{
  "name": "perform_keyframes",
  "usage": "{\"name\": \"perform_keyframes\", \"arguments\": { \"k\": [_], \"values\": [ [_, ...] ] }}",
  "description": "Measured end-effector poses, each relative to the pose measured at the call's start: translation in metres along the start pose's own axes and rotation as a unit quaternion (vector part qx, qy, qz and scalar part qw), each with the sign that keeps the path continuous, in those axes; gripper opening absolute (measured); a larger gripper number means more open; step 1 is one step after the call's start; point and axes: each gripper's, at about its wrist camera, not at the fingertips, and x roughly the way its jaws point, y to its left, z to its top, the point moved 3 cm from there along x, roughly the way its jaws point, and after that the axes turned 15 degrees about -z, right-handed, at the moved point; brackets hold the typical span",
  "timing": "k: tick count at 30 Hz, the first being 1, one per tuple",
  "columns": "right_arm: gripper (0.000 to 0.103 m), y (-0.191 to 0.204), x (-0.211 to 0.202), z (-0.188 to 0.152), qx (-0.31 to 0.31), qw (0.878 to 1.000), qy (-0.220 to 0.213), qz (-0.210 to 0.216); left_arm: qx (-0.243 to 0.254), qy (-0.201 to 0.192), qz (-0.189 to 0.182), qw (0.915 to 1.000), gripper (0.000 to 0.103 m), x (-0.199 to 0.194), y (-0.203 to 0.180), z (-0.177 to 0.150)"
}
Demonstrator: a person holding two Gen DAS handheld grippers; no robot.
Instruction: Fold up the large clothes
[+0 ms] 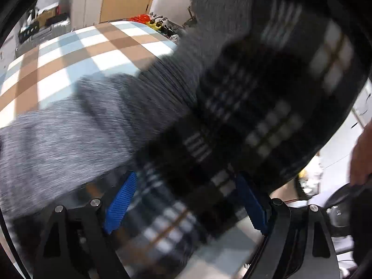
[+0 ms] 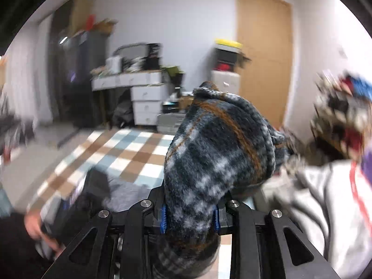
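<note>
A thick dark plaid fleece garment [image 2: 216, 148] with white checks and orange lines bunches up between the blue pads of my right gripper [image 2: 189, 218], which is shut on it and holds it above the table. In the left wrist view the same plaid garment [image 1: 267, 93] sweeps blurred across the right half and hangs down between the wide-set blue pads of my left gripper [image 1: 186, 207]. That gripper stands open, and I see no pad pressing on the cloth. A grey knit garment [image 1: 58, 139] lies on the table to its left.
A brown, blue and white checked tablecloth [image 1: 69, 53] covers the table. A heap of other clothes [image 2: 325, 197] lies at the right. A person's hand [image 2: 34, 225] shows at the lower left. Behind stand white drawers [image 2: 146, 102], a wooden door [image 2: 265, 53] and cluttered shelves.
</note>
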Motion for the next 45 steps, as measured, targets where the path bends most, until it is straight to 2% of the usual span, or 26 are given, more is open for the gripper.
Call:
{"name": "perform_keyframes", "arguments": {
  "k": [3, 6, 8, 10, 12, 14, 16, 18, 20, 23, 26, 28, 29, 31, 33, 34, 35, 38, 39, 40, 42, 43, 45],
  "values": [
    [0.028, 0.066, 0.007, -0.011, -0.084, 0.996, 0.012, 0.017, -0.045, -0.076, -0.009, 0.9960, 0.083, -0.076, 0.028, -0.014],
    [0.031, 0.136, 0.016, -0.045, -0.194, 0.980, 0.027, 0.022, -0.102, -0.137, -0.036, 0.9846, 0.084, -0.135, 0.054, -0.040],
    [0.032, 0.175, 0.023, -0.070, -0.251, 0.967, 0.031, 0.026, -0.116, -0.150, -0.028, 0.9814, 0.084, -0.151, 0.065, -0.054],
    [0.032, 0.201, 0.028, -0.090, -0.281, 0.958, 0.036, 0.035, -0.129, -0.137, -0.009, 0.9821, 0.084, -0.152, 0.075, -0.066],
    [0.039, 0.220, 0.030, -0.110, -0.294, 0.953, 0.053, 0.051, -0.152, -0.123, -0.006, 0.9806, 0.084, -0.149, 0.083, -0.075],
    [0.059, 0.227, 0.026, -0.120, -0.287, 0.954, 0.046, 0.070, -0.161, -0.129, -0.014, 0.9784, 0.084, -0.153, 0.081, -0.073],
    [0.068, 0.229, 0.023, -0.125, -0.273, 0.956, 0.048, 0.096, -0.156, -0.153, -0.027, 0.9756, 0.084, -0.160, 0.078, -0.064],
    [0.068, 0.221, 0.022, -0.125, -0.237, 0.962, 0.049, 0.123, -0.144, -0.181, -0.055, 0.9712, 0.084, -0.168, 0.068, -0.054],
    [0.069, 0.210, 0.026, -0.124, -0.200, 0.967, 0.056, 0.149, -0.123, -0.201, -0.067, 0.9695, 0.084, -0.172, 0.058, -0.044],
    [0.069, 0.199, 0.027, -0.118, -0.138, 0.968, 0.074, 0.196, -0.090, -0.202, -0.080, 0.9720, 0.084, -0.159, 0.052, -0.006],
    [0.075, 0.191, 0.027, -0.115, -0.079, 0.962, 0.097, 0.241, -0.082, -0.164, -0.091, 0.9788, 0.084, -0.146, 0.041, 0.024],
    [0.075, 0.187, 0.022, -0.111, -0.054, 0.958, 0.103, 0.262, -0.088, -0.112, -0.072, 0.9872, 0.084, -0.119, 0.039, 0.046],
    [0.076, 0.184, 0.023, -0.111, -0.043, 0.956, 0.109, 0.269, -0.087, -0.091, -0.065, 0.9898, 0.084, -0.111, 0.042, 0.045],
    [0.080, 0.177, 0.023, -0.109, -0.022, 0.949, 0.121, 0.289, -0.089, -0.047, -0.028, 0.9945, 0.084, -0.089, 0.043, 0.057],
    [0.086, 0.168, 0.024, -0.109, 0.014, 0.934, 0.137, 0.329, -0.104, -0.023, 0.021, 0.9941, 0.084, -0.073, 0.051, 0.065],
    [0.087, 0.163, 0.026, -0.109, 0.030, 0.924, 0.149, 0.351, -0.113, -0.016, 0.034, 0.9929, 0.084, -0.069, 0.057, 0.066],
    [0.087, 0.156, 0.027, -0.107, 0.044, 0.914, 0.160, 0.369, -0.123, -0.013, 0.034, 0.9918, 0.084, -0.068, 0.064, 0.064],
    [0.086, 0.125, 0.028, -0.103, 0.107, 0.866, 0.203, 0.443, -0.151, -0.023, 0.020, 0.9881, 0.081, -0.072, 0.074, 0.058],
    [0.086, 0.112, 0.025, -0.101, 0.127, 0.852, 0.212, 0.462, -0.150, -0.027, 0.014, 0.9882, 0.065, -0.073, 0.073, 0.058],
    [0.086, 0.102, 0.023, -0.098, 0.139, 0.840, 0.218, 0.477, -0.149, -0.026, 0.002, 0.9885, 0.043, -0.074, 0.069, 0.057],
    [0.093, 0.076, 0.021, -0.090, 0.179, 0.819, 0.216, 0.501, -0.161, -0.024, -0.013, 0.9866, 0.033, -0.076, 0.067, 0.057],
    [0.103, 0.066, 0.019, -0.088, 0.196, 0.815, 0.208, 0.505, -0.162, -0.023, -0.009, 0.9866, 0.027, -0.076, 0.066, 0.060],
    [0.103, 0.049, 0.022, -0.084, 0.230, 0.809, 0.189, 0.506, -0.160, -0.019, -0.005, 0.9869, 0.019, -0.081, 0.061, 0.061]
  ]
}}
